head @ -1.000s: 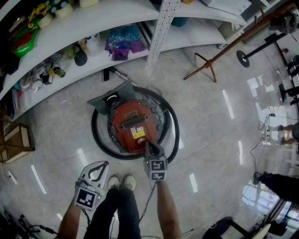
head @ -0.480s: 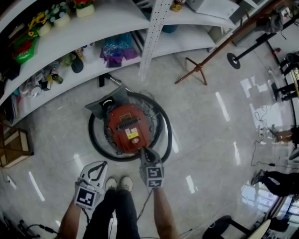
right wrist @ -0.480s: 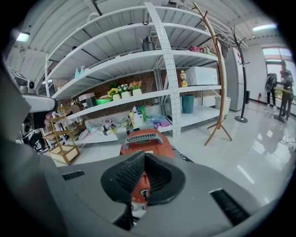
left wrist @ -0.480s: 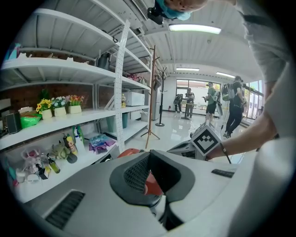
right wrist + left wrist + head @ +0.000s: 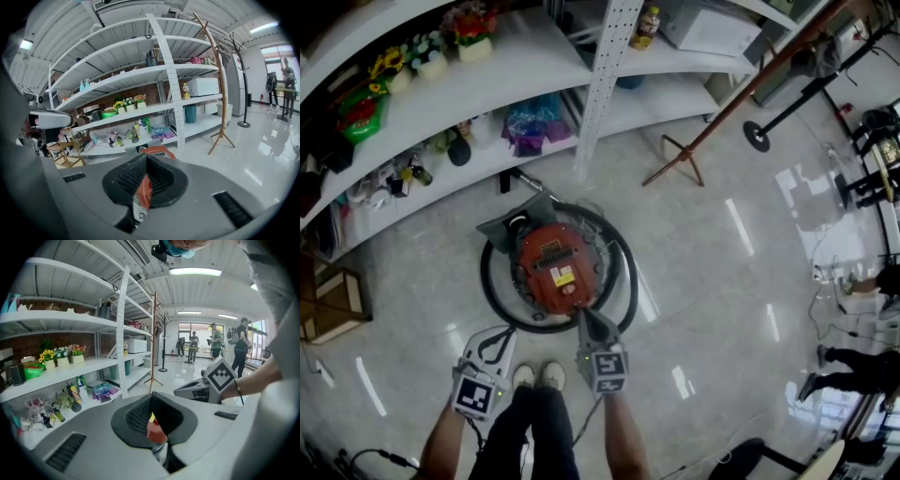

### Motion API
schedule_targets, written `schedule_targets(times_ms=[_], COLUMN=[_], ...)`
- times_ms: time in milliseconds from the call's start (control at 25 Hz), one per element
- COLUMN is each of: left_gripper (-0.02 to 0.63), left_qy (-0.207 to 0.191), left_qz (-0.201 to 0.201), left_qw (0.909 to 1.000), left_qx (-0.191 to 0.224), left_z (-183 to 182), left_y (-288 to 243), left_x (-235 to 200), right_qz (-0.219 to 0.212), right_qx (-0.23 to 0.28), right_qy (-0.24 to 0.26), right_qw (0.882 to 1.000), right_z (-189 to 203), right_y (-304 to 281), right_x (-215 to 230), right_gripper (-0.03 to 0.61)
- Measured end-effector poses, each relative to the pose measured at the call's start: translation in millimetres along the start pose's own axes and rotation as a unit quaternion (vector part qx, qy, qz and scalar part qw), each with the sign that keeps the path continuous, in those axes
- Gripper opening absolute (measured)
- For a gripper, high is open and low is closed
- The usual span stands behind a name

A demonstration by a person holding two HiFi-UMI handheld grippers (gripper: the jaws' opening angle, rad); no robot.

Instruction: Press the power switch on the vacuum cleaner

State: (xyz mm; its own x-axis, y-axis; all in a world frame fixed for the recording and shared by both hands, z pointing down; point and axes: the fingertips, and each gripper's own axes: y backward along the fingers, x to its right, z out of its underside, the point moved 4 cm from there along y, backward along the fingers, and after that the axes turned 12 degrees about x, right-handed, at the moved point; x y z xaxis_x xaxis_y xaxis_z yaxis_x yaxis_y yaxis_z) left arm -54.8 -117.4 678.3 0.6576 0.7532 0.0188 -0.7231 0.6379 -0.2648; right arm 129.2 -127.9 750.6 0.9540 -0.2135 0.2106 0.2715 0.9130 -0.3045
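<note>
Red round canister vacuum cleaner [image 5: 555,267] on the glossy floor [image 5: 712,253]; likely heavy, rigid; its switch takes a firm push; right tool [image 5: 585,318], closed, at its near rim; left tool [image 5: 501,331] closed, aside.

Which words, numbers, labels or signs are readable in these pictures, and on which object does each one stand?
No text can be read.
Yellow label on the round red vacuum cleaner: too small to read.
Square markers on the left gripper and right gripper: black-and-white patterns, no words.
</note>
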Motion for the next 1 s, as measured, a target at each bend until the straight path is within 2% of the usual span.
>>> schedule_targets(times_ms=[480, 1000], left_gripper=[0.006, 0.006], left_qy=[0.006, 0.007], left_qz=[-0.009, -0.012], left_qw=[0.9996, 0.9990], left_qx=[0.025, 0.044], left_z=[-54, -102], left_y=[25, 47], left_x=[5, 1], right_qz=[-0.004, -0.005], right_qx=[0.032, 0.046], right_qy=[-0.006, -0.007], right_qw=[0.999, 0.999], right_z=[-67, -117], right_y=[50, 82], right_x=[-33, -66], right_gripper=[0.009, 0.009])
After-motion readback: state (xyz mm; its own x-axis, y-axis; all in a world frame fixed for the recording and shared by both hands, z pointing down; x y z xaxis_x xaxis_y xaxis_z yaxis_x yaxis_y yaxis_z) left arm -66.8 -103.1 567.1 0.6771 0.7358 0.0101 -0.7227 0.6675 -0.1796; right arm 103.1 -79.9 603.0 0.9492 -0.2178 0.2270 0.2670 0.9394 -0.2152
